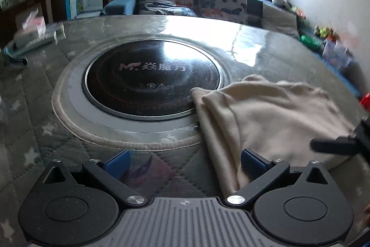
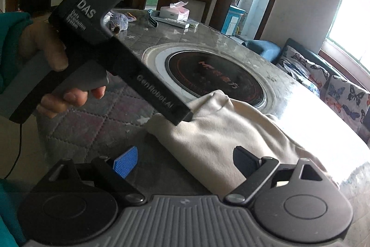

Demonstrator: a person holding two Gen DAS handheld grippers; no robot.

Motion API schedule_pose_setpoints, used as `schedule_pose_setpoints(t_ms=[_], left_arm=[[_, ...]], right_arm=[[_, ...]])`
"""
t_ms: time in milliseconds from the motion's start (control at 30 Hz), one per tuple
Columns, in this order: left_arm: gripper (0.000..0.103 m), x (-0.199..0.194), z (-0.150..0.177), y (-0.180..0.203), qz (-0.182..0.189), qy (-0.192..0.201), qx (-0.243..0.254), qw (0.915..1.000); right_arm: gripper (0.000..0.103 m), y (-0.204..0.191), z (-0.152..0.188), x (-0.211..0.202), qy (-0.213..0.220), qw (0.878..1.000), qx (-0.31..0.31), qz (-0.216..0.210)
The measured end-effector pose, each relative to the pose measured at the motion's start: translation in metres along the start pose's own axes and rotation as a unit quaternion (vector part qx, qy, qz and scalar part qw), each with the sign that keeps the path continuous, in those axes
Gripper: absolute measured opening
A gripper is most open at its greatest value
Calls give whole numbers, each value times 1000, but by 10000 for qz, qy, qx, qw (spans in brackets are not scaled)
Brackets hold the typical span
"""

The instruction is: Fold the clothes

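A living room's round quilted table (image 1: 34,108) bears a cream garment (image 1: 266,112), bunched just ahead of both spread, empty tongs: left gripper (image 1: 185,164), right gripper (image 2: 185,164). Folding seems barely begun; next, pinch an edge.

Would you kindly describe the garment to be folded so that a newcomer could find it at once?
Start at the round table with the black glass cooktop sunk in its middle. On the near side of that disc lies a cream cloth, one corner overlapping the cooktop's rim. It is the only pale, soft, rumpled thing there; the tissue box and other clutter sit at the far edge.
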State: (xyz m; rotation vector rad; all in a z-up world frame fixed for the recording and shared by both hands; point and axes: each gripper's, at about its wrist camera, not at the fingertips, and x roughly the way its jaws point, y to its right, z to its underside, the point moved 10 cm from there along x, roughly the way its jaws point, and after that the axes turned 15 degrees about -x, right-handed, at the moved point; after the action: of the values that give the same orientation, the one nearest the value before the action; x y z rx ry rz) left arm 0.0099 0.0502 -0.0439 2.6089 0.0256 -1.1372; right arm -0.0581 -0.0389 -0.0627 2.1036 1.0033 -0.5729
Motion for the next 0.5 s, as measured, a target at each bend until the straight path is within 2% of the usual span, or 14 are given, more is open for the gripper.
schedule_pose_setpoints(t_ms=[100, 233, 333, 433, 500], left_arm=[[103, -2, -2, -5, -61, 16, -70, 10000], [103, -14, -9, 2, 253, 117, -217, 9994], [103, -16, -7, 15, 419, 114, -17, 9991], [103, -6, -3, 18, 236, 21, 242, 9994], [103, 1, -1, 13, 164, -84, 203, 9996]], right_arm=[[92, 2, 2, -2, 16, 10000, 39, 14], [92, 3, -1, -3, 88, 9999, 78, 18], [92, 2, -1, -2, 95, 9999, 90, -6], [92, 1, -1, -1, 99, 9999, 97, -25], [92, 0, -1, -1, 102, 9999, 101, -38]])
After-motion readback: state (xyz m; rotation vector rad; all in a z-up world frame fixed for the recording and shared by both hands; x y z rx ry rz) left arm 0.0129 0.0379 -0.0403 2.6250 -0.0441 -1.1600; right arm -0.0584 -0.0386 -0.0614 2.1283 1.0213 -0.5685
